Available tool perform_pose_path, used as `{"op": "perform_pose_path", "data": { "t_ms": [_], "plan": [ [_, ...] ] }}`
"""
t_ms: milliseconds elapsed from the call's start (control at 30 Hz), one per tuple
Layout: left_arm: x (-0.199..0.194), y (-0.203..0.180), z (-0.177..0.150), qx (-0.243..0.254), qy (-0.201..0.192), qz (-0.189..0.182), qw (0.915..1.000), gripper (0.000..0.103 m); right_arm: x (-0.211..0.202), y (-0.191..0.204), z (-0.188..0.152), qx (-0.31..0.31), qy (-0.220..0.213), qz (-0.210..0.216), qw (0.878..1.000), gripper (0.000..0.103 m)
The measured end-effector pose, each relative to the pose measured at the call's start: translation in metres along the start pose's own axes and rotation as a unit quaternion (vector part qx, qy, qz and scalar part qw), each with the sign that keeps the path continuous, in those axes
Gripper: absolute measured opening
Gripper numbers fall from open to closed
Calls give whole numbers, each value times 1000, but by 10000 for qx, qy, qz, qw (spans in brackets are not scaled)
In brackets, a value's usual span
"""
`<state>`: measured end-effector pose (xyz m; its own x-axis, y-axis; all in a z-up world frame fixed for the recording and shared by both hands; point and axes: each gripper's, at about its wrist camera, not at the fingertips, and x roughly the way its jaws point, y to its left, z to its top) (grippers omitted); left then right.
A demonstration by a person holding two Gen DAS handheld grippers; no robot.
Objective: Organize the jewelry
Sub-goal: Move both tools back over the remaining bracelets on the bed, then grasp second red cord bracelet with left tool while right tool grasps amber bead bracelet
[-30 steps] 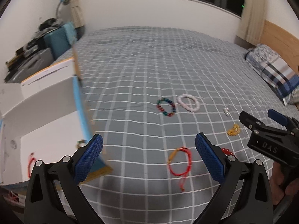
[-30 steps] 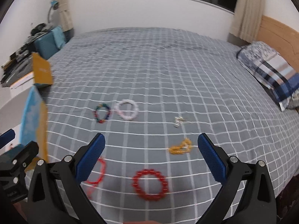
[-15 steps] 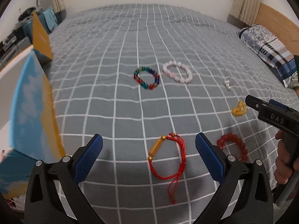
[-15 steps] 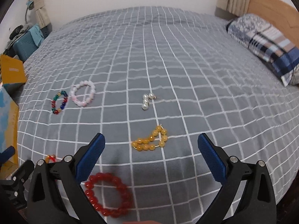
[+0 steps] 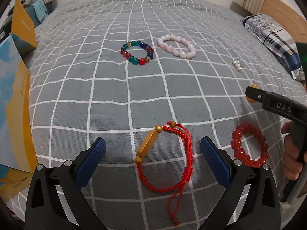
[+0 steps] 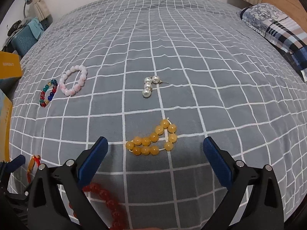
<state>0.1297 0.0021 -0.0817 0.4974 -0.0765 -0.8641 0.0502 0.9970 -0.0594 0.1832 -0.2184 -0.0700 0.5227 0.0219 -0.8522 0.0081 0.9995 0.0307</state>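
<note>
Lying loose on bedspread (image 5: 115, 88): red cord bracelet (image 5: 167, 158), perhaps uncontained.

Both grippers have advanced low over the bed. The red cord bracelet (image 5: 166, 159) now lies between the left jaws, where it previously lay ahead of them. The yellow bead bracelet (image 6: 153, 140) has replaced the red bead bracelet (image 6: 104, 197) between the right jaws.

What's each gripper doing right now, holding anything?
Left gripper: open, empty, over the red cord bracelet.
Right gripper: open, empty, over the yellow bead bracelet.
</note>
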Motion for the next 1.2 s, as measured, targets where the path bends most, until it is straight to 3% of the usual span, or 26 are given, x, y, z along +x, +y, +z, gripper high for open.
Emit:
{"op": "perform_pose_path", "data": {
  "t_ms": [167,267,533,667,733,867,1000,1200],
  "plan": [
    [3,-1,-2,72,11,46,10000,95,12,-3,2,53,176,26,9998,91],
    [1,1,-3,41,0,71,10000,85,17,-5,2,106,253,44,9996,88],
    [-4,1,-5,51,32,117,9999,53,18,-13,2,250,310,9,9992,72],
    [-5,2,-5,61,60,133,9999,43,17,-15,2,314,309,-68,9990,63],
    [-6,2,-5,59,72,160,9998,35,16,-15,2,313,305,-84,9990,55],
    [-7,1,-5,103,91,192,9997,10,13,-15,2,264,286,-155,9991,37],
    [-10,2,-5,77,52,172,9998,9,12,-16,3,243,249,-293,9990,19],
    [-18,6,-4,3,-60,141,9999,9,-4,-18,3,305,74,-226,9993,15]
  ]
}}
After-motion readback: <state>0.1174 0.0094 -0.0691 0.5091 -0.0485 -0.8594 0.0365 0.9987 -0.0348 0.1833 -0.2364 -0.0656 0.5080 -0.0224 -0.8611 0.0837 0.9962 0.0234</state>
